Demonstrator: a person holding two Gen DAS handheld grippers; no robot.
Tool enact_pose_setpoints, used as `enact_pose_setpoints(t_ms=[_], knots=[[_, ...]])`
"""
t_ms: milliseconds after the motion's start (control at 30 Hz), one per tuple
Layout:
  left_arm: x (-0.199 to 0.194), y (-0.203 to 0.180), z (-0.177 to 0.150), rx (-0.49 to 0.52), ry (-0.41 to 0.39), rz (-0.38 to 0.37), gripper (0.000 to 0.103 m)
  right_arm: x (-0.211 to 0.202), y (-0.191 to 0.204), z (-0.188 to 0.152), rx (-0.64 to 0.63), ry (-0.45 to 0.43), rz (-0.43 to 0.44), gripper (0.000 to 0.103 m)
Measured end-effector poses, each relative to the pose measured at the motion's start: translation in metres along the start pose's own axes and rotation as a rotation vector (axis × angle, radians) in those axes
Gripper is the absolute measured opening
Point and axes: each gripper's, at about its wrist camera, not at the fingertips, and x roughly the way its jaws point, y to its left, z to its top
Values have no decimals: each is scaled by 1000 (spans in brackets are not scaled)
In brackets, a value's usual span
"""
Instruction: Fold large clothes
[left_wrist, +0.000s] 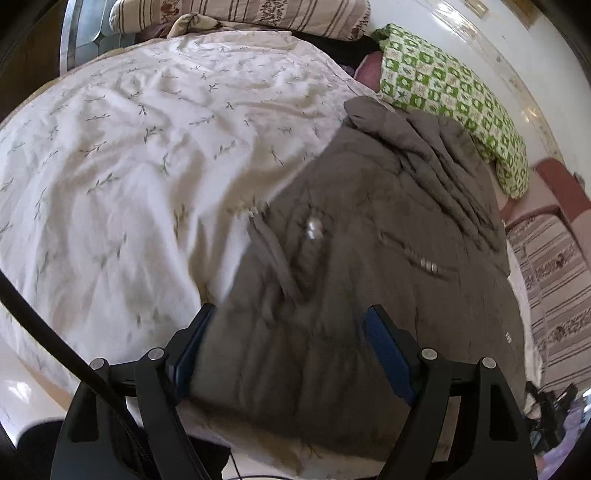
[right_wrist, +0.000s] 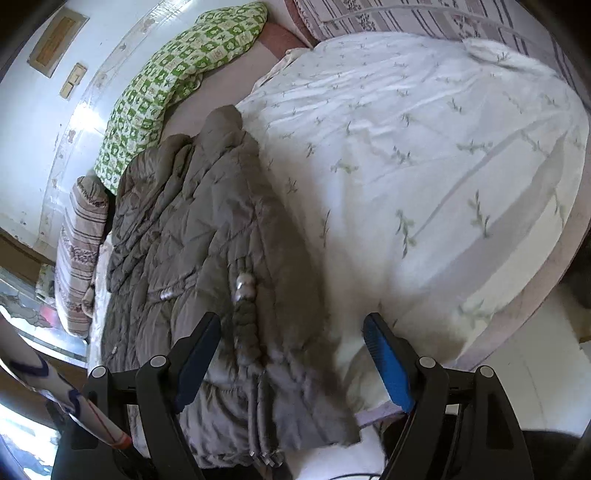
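Note:
A grey-brown quilted jacket (left_wrist: 369, 258) lies folded lengthwise on a bed with a white leaf-print sheet (left_wrist: 129, 166). Its zipper and silver snaps face up. My left gripper (left_wrist: 291, 325) is open and hovers above the jacket's near hem, holding nothing. In the right wrist view the jacket (right_wrist: 192, 236) lies left of centre, its hem hanging at the bed's near edge. My right gripper (right_wrist: 291, 332) is open and empty, above the jacket's right edge and the sheet (right_wrist: 424, 166).
A green checked pillow (left_wrist: 454, 99) lies beyond the jacket, by the white wall; it also shows in the right wrist view (right_wrist: 173, 77). Striped floral bedding (left_wrist: 554, 288) sits at the bed's edges. A black cable (left_wrist: 48, 332) crosses the left wrist view.

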Motion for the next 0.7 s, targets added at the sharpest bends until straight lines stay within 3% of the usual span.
enact_pose_setpoints(t_ms=[200,233,367,467,633,700], knots=[[-7,-17,-27,30,-10,-39,80,2,20,-30,-8,26,97,83],[-8,-23,-31,47,-6,-68,80,1,26,-34,-21,25,111,83],[-12,-46,-39,146,-50,-57,80,-2,55,-50,-100,18,174,83],[-13,-48,-35,154,-82,-27,80,-4,67,-55,-165,-12,129,82],[-4,-35,-30,106,-54,-1,80,-2,27,-39,-2,-37,99,82],[-3,-33,-29,95,-52,0,80,4,13,-38,62,-10,130,81]])
